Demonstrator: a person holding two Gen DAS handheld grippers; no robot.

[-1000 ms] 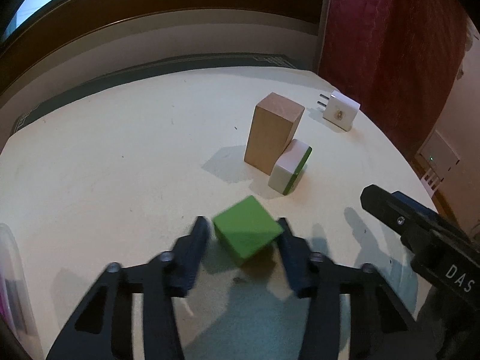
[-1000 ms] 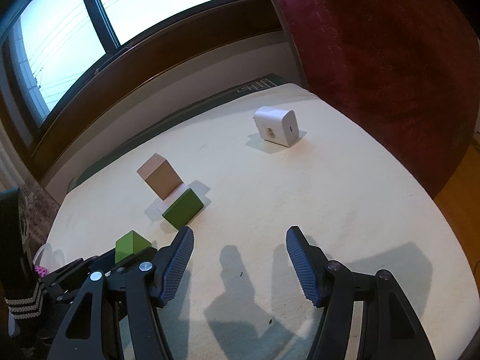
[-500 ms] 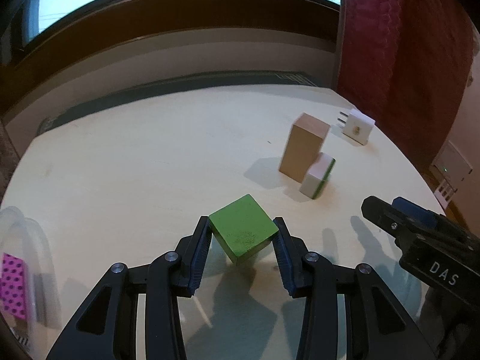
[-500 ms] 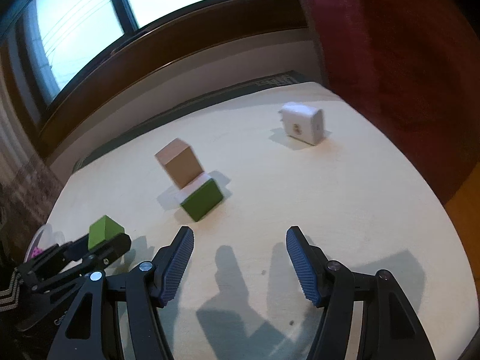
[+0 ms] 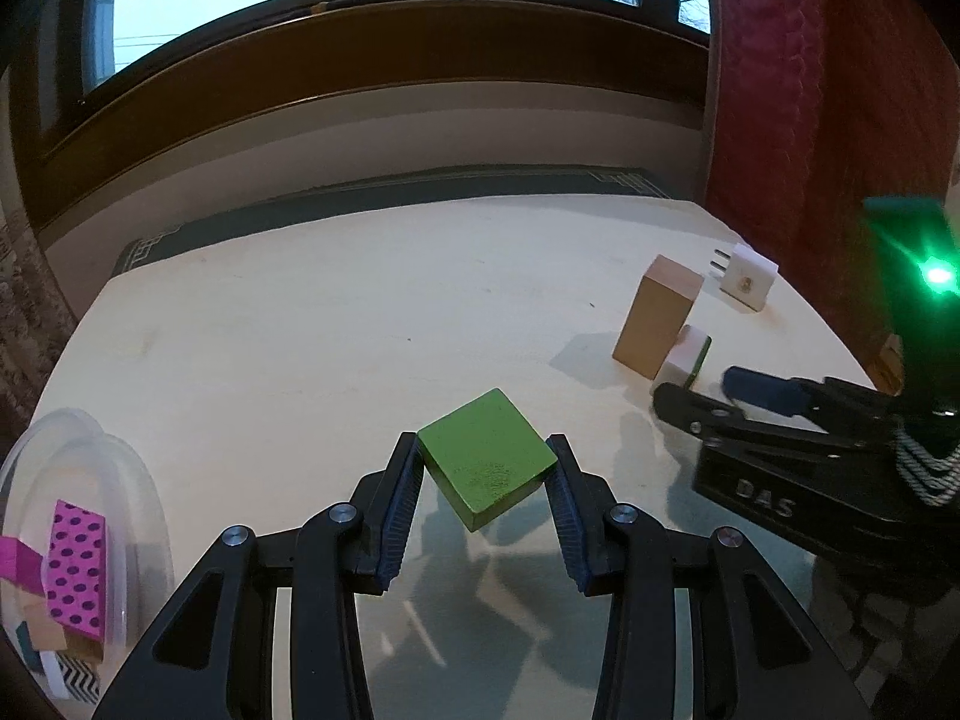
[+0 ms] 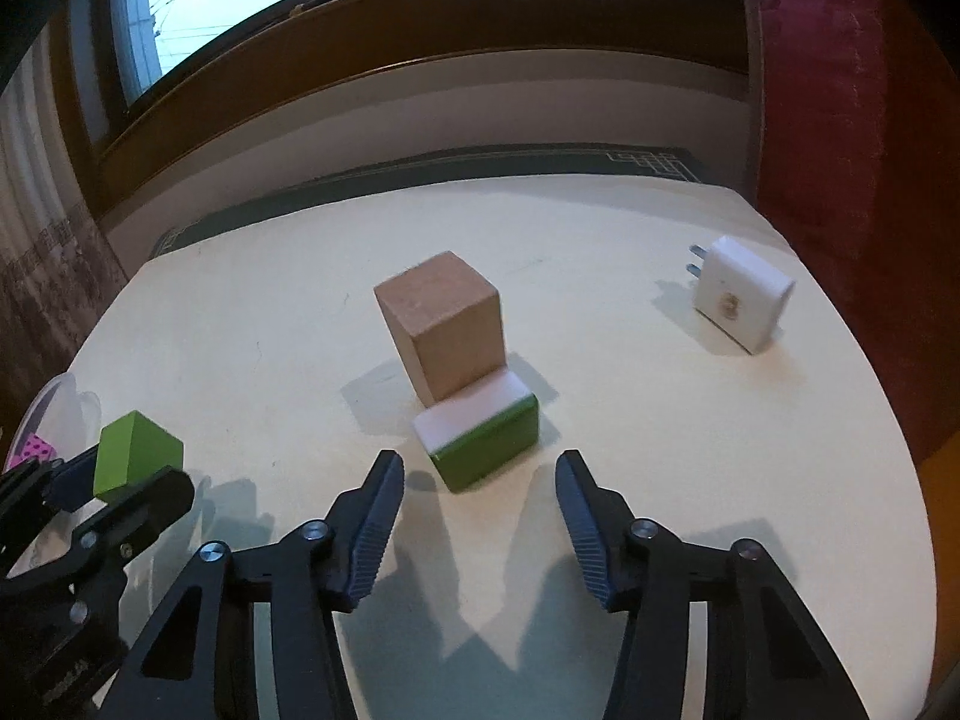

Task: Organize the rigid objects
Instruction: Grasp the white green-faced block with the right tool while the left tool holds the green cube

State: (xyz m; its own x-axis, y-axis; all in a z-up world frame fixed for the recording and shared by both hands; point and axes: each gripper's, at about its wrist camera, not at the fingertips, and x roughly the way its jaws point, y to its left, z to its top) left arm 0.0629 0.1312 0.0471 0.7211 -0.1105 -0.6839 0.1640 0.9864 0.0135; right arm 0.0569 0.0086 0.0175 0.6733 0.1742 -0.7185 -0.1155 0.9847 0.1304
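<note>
My left gripper (image 5: 483,468) is shut on a green cube (image 5: 486,465) and holds it above the table; the same green cube (image 6: 137,462) shows at the left of the right wrist view. My right gripper (image 6: 480,480) stands open just in front of a green-and-white block (image 6: 480,435) that leans against a tall wooden block (image 6: 447,324). In the left wrist view the wooden block (image 5: 657,315) and the green-and-white block (image 5: 687,357) are far right, with the right gripper (image 5: 714,396) close by. A white plug adapter (image 6: 741,300) lies at the far right.
A clear plastic container (image 5: 129,480) at the table's left edge holds a pink dotted block (image 5: 75,576) and other pieces. The round cream table (image 5: 336,324) ends at a red curtain (image 5: 798,90) on the right and a window ledge behind.
The left gripper closed on the green cube, lifted it and swung left towards the container. The right gripper moved forward and left, up to the green-and-white block.
</note>
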